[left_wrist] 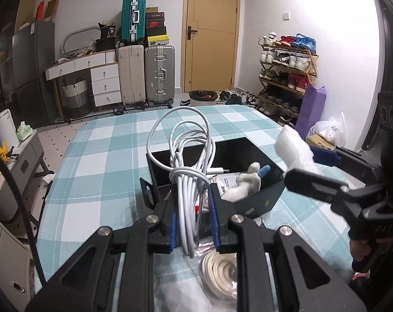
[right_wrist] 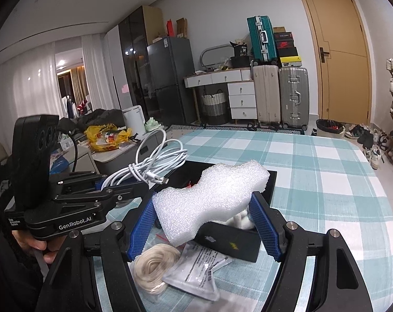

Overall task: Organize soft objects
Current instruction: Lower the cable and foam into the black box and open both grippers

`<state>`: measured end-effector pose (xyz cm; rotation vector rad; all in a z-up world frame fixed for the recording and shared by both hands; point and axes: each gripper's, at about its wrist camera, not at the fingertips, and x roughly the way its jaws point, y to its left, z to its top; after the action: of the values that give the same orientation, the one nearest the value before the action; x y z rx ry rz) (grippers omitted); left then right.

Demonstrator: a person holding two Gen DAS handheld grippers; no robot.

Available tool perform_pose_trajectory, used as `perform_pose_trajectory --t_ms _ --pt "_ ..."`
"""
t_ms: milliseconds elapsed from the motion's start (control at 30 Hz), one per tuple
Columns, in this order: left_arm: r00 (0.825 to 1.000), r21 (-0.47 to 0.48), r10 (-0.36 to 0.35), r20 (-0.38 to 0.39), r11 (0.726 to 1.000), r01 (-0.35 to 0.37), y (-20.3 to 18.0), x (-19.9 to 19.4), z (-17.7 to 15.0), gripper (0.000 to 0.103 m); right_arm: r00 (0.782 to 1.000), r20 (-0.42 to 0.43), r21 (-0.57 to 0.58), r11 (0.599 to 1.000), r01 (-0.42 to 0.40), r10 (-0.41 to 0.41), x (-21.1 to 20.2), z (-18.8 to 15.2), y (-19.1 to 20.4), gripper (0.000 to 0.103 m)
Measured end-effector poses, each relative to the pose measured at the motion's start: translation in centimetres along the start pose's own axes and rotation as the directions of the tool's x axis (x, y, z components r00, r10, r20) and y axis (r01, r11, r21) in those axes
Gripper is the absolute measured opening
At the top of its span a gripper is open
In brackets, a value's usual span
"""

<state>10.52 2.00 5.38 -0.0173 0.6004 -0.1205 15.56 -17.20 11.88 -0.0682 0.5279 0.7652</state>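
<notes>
The bundled white cable [left_wrist: 188, 182] stands upright in the left gripper [left_wrist: 193, 223], jaws clamped narrow on it, with the open black box [left_wrist: 170, 166] just ahead and below. The white foam block [right_wrist: 212, 202] lies crosswise in the right gripper [right_wrist: 204, 223], jaws half-wide around it, over the box's near edge. On the bench [right_wrist: 326, 182], a cream cord coil [right_wrist: 154, 265] and plastic packet [right_wrist: 196, 267] lie near the box.

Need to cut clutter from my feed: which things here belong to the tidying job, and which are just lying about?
Job:
- white cable, clamped in left gripper
- foam piece, held in right gripper
- black box
- plush toy in the box
- cream cord coil
- plastic packet

Lying about:
- suitcases
- shoe rack
- door
</notes>
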Motion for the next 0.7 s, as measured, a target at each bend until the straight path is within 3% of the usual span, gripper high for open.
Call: perform_pose_trajectory --t_ms 700 --pt "0.996 0.041 -0.035 -0.078 0.998 0.038 -0.7 5.1 1.9 0.019 0.992 -0.111 -0.05 0.997 0.051 -0.057 6.2 0.9 -2.3 0.073"
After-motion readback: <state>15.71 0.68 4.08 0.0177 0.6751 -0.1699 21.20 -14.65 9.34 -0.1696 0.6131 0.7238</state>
